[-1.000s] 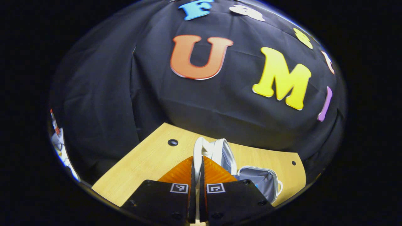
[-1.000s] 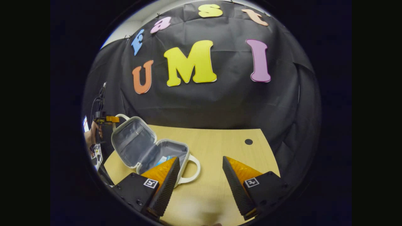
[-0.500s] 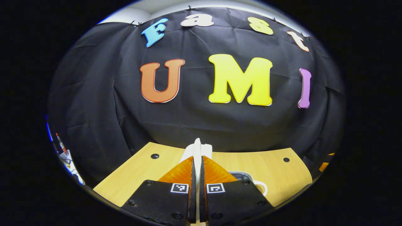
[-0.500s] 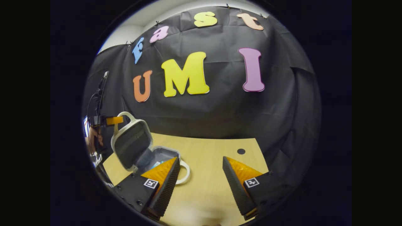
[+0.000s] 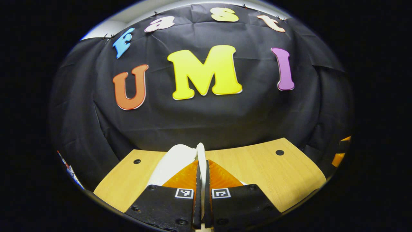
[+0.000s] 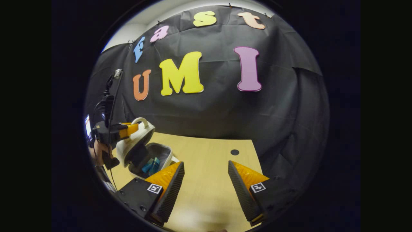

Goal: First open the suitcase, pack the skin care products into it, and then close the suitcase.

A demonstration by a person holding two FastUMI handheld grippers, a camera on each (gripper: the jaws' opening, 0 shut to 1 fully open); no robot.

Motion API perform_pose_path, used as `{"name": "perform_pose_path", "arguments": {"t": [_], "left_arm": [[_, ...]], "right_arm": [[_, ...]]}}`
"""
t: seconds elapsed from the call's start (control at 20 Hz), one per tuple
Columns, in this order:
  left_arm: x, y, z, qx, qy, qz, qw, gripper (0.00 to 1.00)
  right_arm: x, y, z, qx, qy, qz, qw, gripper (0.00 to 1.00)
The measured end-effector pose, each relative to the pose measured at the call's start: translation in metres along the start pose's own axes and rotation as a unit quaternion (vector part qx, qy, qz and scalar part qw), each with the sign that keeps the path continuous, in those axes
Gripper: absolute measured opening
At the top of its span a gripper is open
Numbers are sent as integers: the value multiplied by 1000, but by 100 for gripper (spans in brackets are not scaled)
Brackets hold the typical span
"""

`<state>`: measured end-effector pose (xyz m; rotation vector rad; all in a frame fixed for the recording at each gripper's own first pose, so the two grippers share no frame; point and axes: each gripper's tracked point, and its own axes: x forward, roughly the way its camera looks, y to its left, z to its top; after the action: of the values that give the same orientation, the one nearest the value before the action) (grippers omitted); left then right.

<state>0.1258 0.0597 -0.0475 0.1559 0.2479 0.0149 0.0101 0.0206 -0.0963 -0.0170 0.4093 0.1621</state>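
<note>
A: Starting at nine o'clock in the right gripper view, what is there?

B: A hand (image 6: 102,150) holding the left gripper (image 6: 131,130), its fingers pinched onto the white handle (image 6: 141,120) at the top of the suitcase lid (image 6: 133,145).

A: And the left gripper view?

B: The left gripper (image 5: 202,167) sits at six o'clock, its fingers closed tight on the thin white handle (image 5: 201,154), which stands up between them. The lid's white shell (image 5: 172,162) curves away toward seven o'clock.

A: Where is the suitcase itself?

B: In the right gripper view the suitcase (image 6: 154,159) lies on the counter (image 6: 206,161) at about eight o'clock, the lid tilted over the base and part way down. The grey lining shows inside, with blue skin care products (image 6: 151,165) lying in the base.

A: And further right?

B: The right gripper (image 6: 206,175) is at six o'clock, fingers spread wide with bare counter between them, gripping nothing. Its near finger is just beside the suitcase base; whether they touch I cannot tell. A small dark hole (image 6: 234,151) marks the counter near the wall.
</note>
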Motion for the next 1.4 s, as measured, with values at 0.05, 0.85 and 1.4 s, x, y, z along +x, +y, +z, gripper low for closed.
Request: {"name": "perform_pose_path", "arguments": {"t": [0.05,0.85,1.4], "left_arm": [[5,-13,-8,2,6,-8,1000,7],[64,-106,-120,36,99,-47,993,7],[53,-131,-124,25,105,-76,991,73]], "right_arm": [[-1,-7,-3,-2,4,-3,1000,80],[-3,-53,-36,-10,66,-23,998,81],[-5,-52,-34,0,63,-40,997,81]]}}
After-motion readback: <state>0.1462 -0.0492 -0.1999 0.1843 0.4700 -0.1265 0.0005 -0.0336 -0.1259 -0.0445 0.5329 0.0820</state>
